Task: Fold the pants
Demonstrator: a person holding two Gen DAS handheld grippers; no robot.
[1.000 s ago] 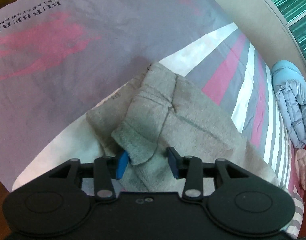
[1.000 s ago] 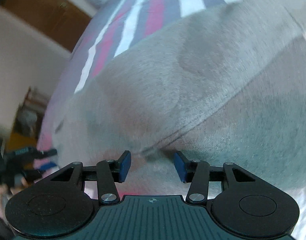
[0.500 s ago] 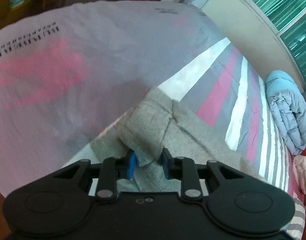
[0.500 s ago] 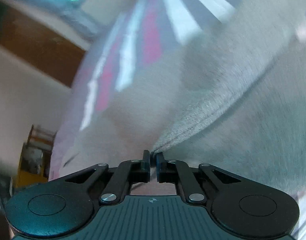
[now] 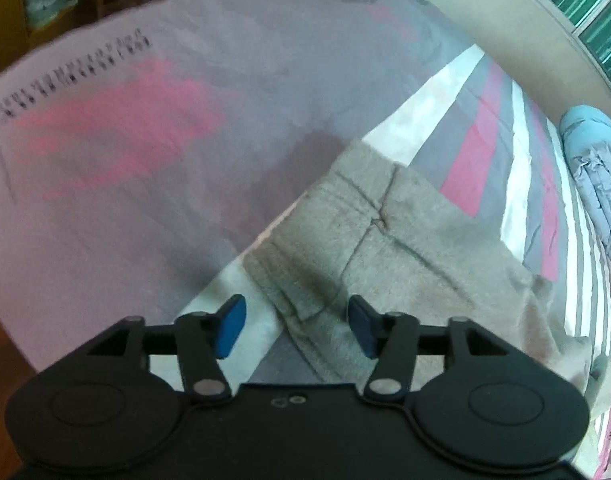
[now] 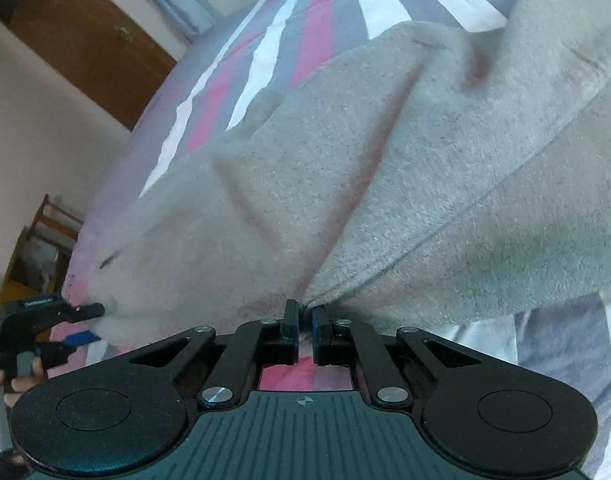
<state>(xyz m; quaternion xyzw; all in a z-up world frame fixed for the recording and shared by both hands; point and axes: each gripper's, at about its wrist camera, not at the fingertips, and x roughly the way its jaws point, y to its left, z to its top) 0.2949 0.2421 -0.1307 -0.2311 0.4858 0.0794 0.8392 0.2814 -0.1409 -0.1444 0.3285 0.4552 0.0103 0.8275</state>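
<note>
Pants (image 5: 405, 240) spread grey on the striped bed (image 5: 477, 152), lower right of frame. Right gripper (image 6: 304, 316) pinching a fabric fold tight. Left gripper (image 5: 295, 326) just opened, fingers apart, gripping nothing.

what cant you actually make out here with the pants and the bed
- Left wrist view: the black lettering on the bedsheet is too blurred to read.
- Left wrist view: the near part of the pants is hidden behind the left gripper.
- Right wrist view: the pants fill the frame; their far end is cut off by the edge.

Grey pants (image 5: 405, 248); pink-grey-white striped sheet (image 5: 477, 148); blue quilt (image 5: 597, 168).
</note>
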